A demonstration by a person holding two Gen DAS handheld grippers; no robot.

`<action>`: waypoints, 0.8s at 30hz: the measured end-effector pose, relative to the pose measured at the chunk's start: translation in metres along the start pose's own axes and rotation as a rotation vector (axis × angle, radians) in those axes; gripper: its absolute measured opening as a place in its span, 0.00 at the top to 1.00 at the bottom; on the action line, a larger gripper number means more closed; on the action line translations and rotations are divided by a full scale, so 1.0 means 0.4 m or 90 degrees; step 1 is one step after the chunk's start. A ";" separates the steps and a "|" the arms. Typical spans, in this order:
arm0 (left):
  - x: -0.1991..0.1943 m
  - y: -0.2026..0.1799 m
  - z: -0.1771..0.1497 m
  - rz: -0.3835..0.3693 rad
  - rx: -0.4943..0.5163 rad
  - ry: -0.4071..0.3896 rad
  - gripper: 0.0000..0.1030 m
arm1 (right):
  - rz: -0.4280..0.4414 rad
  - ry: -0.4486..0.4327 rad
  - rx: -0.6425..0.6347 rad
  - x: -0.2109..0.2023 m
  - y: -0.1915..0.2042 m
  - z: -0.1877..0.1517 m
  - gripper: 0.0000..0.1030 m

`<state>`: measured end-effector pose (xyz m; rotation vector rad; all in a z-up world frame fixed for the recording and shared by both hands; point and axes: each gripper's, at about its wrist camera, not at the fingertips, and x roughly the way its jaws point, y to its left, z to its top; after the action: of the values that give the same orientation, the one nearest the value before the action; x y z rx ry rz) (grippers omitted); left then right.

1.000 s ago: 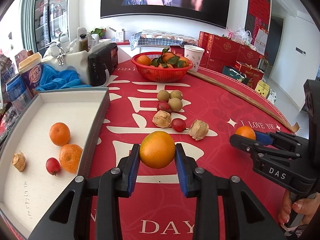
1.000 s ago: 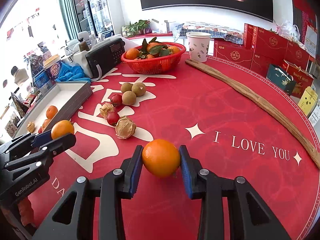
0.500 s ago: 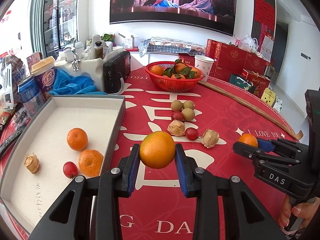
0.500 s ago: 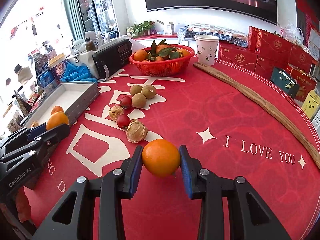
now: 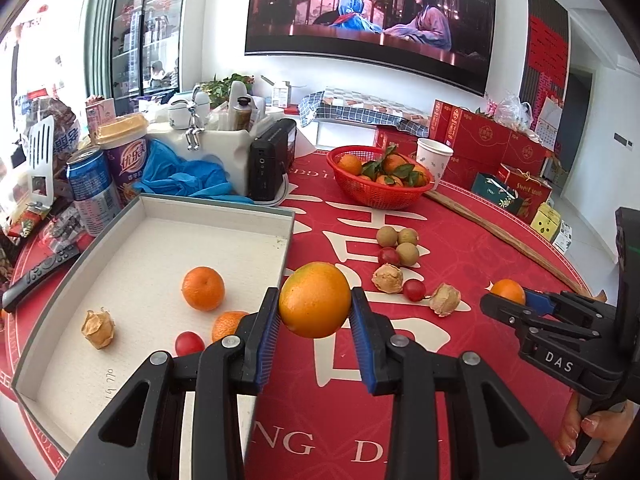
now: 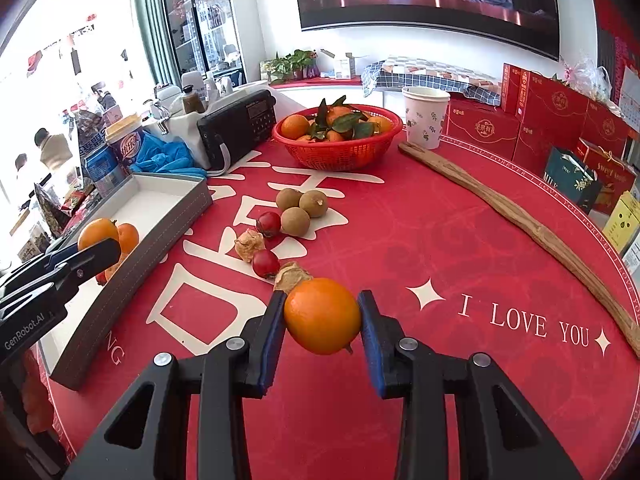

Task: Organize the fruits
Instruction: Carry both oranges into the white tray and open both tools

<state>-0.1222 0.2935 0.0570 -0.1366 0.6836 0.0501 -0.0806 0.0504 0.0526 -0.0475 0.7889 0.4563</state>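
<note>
My left gripper is shut on an orange, held above the right edge of the grey tray. The tray holds two oranges, a cherry tomato and a husked groundcherry. My right gripper is shut on a second orange over the red tablecloth; it also shows in the left wrist view. Loose longans, cherry tomatoes and groundcherries lie in the table's middle.
A red basket of oranges stands at the back, a paper cup beside it. A long wooden stick lies on the right. A black radio, cans, cups and a blue cloth crowd the left.
Both grippers have moved left toward the tray, each still holding its orange. The left orange is now at the tray's right edge.
</note>
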 end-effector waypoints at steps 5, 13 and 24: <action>-0.012 0.048 0.005 0.016 -0.023 -0.008 0.64 | -0.002 -0.001 -0.014 0.002 0.030 0.009 0.64; -0.030 0.139 0.005 0.046 -0.069 -0.018 0.64 | 0.012 0.006 -0.036 0.012 0.103 0.043 0.64; -0.047 0.279 0.004 0.082 -0.143 -0.023 0.64 | 0.051 0.007 -0.094 0.031 0.264 0.106 0.64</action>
<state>-0.1459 0.4040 0.0580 -0.3064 0.6489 0.2530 -0.0878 0.1593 0.0875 -0.1568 0.7685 0.5900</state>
